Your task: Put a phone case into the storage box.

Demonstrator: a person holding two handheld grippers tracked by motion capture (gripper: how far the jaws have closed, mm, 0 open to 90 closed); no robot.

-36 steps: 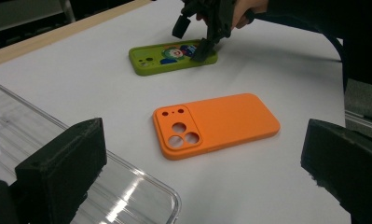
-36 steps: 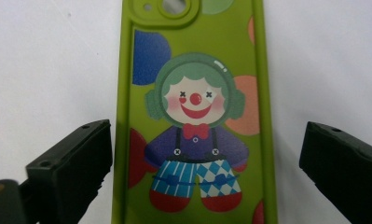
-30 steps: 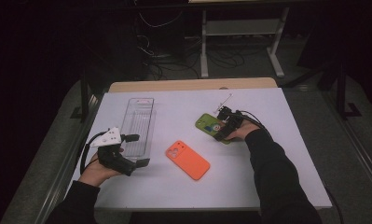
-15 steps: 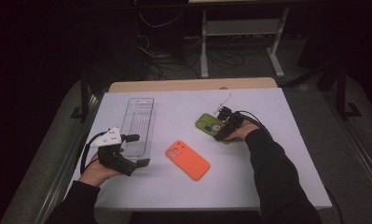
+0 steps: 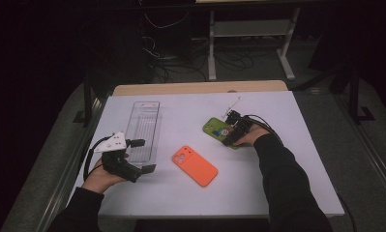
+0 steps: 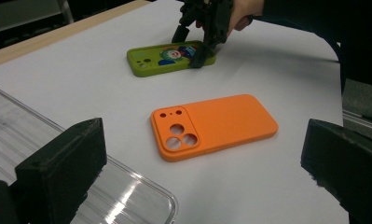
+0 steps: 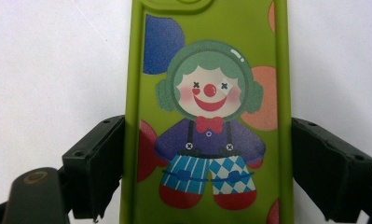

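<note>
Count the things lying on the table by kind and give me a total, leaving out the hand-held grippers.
Phone cases: 2, the green clown case and the orange case
Clear plastic trays: 1, the clear tray
Total: 3

No readable text, label or sign anywhere

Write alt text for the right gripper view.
A green phone case printed with a cartoon clown lies face up on a white table, between the two black jaws of the right gripper. The jaws, which have just been closing, stand at the case's long edges, one at each side.
</note>
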